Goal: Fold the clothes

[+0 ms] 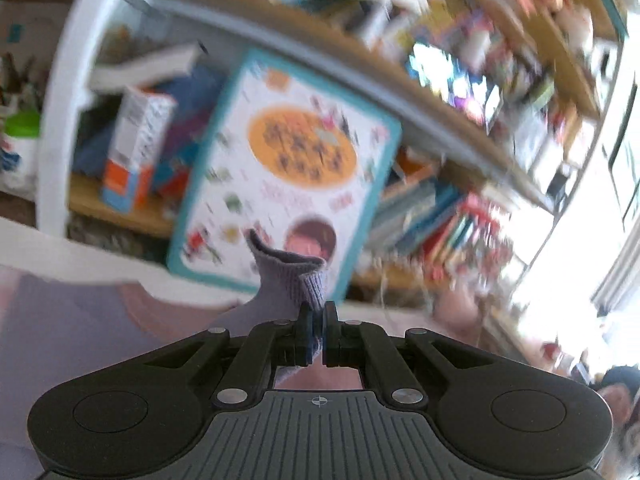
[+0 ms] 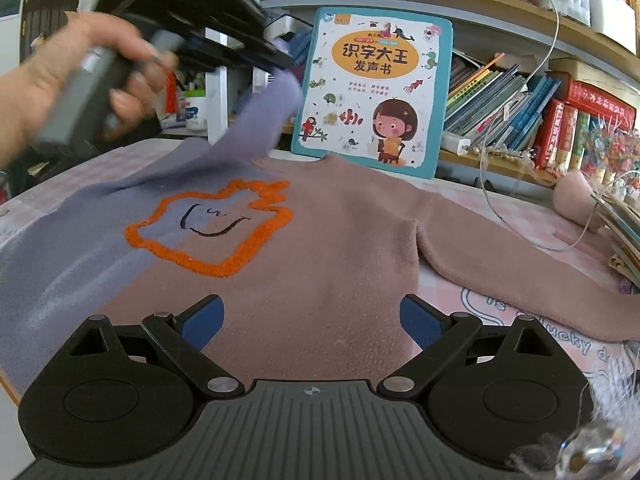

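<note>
Left wrist view: the left gripper point(image 1: 318, 312) had its jaws pinched tight on the ribbed cuff point(image 1: 310, 280) of the lilac sleeve of a soft knitted sweater in lilac and dusty pink with an orange outlined figure on the chest; the cuff stood up in a bunch beyond the fingertips, the rest trailing down to the near left over the table. The blurred backdrop was a teal-bordered children's picture book point(image 1: 288, 168) leaning against crowded shelves. Right wrist view: the right gripper point(image 2: 312, 320) hung with jaws spread wide and nothing between them, above the sweater's point(image 2: 320, 248) lower front, which lay flat on a pink checked tablecloth point(image 2: 552, 236), collar toward the far side near the book. The person's left hand point(image 2: 76, 80) carried the sleeve point(image 2: 256, 120) raised at far left; the pink sleeve point(image 2: 520, 268) stretched out to the right. Judgement: the knit looked light, limp and stretchy, draping rather than holding shape, so cuffs, hem and shoulder seams offered the firmest holds.
</note>
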`<state>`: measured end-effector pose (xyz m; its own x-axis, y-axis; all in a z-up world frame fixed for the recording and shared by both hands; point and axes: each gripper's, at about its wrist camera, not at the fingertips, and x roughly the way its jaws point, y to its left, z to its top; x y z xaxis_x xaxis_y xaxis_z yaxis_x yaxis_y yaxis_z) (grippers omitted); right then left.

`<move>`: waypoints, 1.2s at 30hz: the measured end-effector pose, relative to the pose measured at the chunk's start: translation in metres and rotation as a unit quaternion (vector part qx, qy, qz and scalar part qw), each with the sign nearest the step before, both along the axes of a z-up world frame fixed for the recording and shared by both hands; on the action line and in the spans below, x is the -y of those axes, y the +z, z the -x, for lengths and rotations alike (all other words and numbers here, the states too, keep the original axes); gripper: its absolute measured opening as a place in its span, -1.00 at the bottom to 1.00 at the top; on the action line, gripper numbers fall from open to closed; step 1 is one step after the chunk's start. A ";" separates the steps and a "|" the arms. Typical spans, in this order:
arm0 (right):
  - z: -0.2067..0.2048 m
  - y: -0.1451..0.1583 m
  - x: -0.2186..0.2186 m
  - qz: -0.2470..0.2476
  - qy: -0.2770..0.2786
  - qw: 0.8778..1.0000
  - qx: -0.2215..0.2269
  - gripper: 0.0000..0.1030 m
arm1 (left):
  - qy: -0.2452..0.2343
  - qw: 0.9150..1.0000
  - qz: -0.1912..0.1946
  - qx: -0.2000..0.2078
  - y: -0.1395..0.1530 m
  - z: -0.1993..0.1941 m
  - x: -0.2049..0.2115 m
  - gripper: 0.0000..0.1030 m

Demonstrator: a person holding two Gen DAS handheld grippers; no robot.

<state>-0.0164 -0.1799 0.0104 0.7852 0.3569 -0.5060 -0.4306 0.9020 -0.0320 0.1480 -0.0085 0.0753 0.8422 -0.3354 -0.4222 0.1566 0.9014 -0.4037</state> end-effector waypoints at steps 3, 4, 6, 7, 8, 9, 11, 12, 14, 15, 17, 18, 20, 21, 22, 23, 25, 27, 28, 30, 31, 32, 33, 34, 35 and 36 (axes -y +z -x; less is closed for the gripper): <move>-0.002 0.000 -0.001 0.001 0.001 1.000 -0.005 0.84 | -0.028 0.998 0.005 -0.050 -0.026 -0.008 0.015 -0.91; -0.002 0.000 -0.001 0.001 0.002 1.000 -0.007 0.84 | -0.037 0.997 0.002 -0.070 -0.034 -0.010 0.020 -0.91; -0.003 -0.001 -0.001 0.002 0.003 1.000 -0.012 0.84 | -0.056 0.993 -0.003 -0.106 -0.049 -0.013 0.029 -0.71; -0.004 -0.001 -0.001 0.002 0.004 1.000 -0.014 0.84 | -0.064 0.992 -0.003 -0.110 -0.049 -0.010 0.030 -0.68; -0.004 -0.001 -0.001 0.002 0.004 1.000 -0.015 0.84 | -0.074 0.991 -0.003 -0.111 -0.049 -0.006 0.031 -0.61; -0.004 -0.002 -0.001 0.003 0.004 1.000 -0.017 0.84 | -0.086 0.991 0.001 -0.102 -0.045 0.002 0.029 -0.50; -0.005 -0.002 -0.001 0.003 0.004 1.000 -0.018 0.84 | -0.097 0.992 -0.003 -0.082 -0.037 0.020 0.023 -0.32; -0.005 -0.002 -0.001 0.004 0.005 1.000 -0.019 0.84 | -0.098 0.992 -0.011 -0.073 -0.032 0.029 0.020 -0.30; -0.005 -0.003 -0.001 0.004 0.006 1.000 -0.020 0.84 | -0.088 0.994 -0.041 -0.055 -0.022 0.051 0.008 -0.30; -0.005 -0.003 -0.001 0.005 0.005 1.000 -0.021 0.84 | -0.079 0.994 -0.060 -0.049 -0.020 0.064 0.000 -0.30; -0.005 -0.004 -0.001 0.006 0.005 1.000 -0.022 0.84 | -0.052 0.992 -0.106 -0.037 -0.015 0.087 -0.014 -0.30; -0.006 -0.004 -0.001 0.007 0.004 1.000 -0.022 0.84 | -0.034 0.990 -0.132 -0.032 -0.014 0.098 -0.021 -0.30; -0.006 -0.004 -0.001 0.008 0.003 1.000 -0.023 0.84 | 0.016 0.982 -0.184 -0.028 -0.016 0.120 -0.038 -0.30; -0.006 -0.004 -0.002 0.009 0.004 1.000 -0.024 0.84 | 0.041 0.977 -0.207 -0.027 -0.018 0.131 -0.047 -0.30; -0.007 -0.005 -0.002 0.011 0.004 1.000 -0.025 0.84 | 0.061 0.973 -0.221 -0.029 -0.021 0.141 -0.056 -0.30; -0.007 -0.005 -0.002 0.012 0.004 1.000 -0.025 0.84 | 0.080 0.968 -0.234 -0.032 -0.023 0.151 -0.065 -0.30; -0.006 -0.005 -0.003 0.014 0.003 1.000 -0.024 0.84 | 0.112 0.963 -0.242 -0.042 -0.028 0.169 -0.085 -0.30; -0.005 -0.005 -0.002 0.014 0.000 1.000 -0.021 0.84 | 0.132 0.961 -0.235 -0.057 -0.033 0.179 -0.102 -0.30; -0.004 -0.005 -0.001 0.012 -0.002 1.000 -0.019 0.84 | 0.142 0.960 -0.232 -0.065 -0.036 0.184 -0.111 -0.30; -0.002 -0.004 0.002 0.007 -0.008 1.000 -0.015 0.84 | 0.152 0.960 -0.222 -0.079 -0.043 0.193 -0.125 -0.30; -0.001 -0.004 0.004 0.010 -0.012 1.000 -0.018 0.84 | 0.150 0.961 -0.218 -0.084 -0.047 0.194 -0.130 -0.30; 0.001 -0.005 0.006 0.019 -0.018 0.999 -0.020 0.84 | 0.144 0.961 -0.218 -0.087 -0.049 0.194 -0.131 -0.29; 0.005 -0.006 0.007 0.031 -0.025 0.999 -0.020 0.83 | 0.138 0.962 -0.218 -0.090 -0.052 0.194 -0.132 -0.29; 0.009 -0.007 0.010 0.040 -0.030 0.999 -0.020 0.83 | 0.132 0.963 -0.217 -0.093 -0.054 0.194 -0.133 -0.29; 0.014 -0.007 0.013 0.046 -0.033 0.998 -0.023 0.81 | 0.127 0.963 -0.218 -0.095 -0.057 0.193 -0.134 -0.29; 0.018 -0.007 0.016 0.046 -0.036 0.998 -0.027 0.78 | 0.124 0.963 -0.219 -0.092 -0.059 0.191 -0.133 -0.29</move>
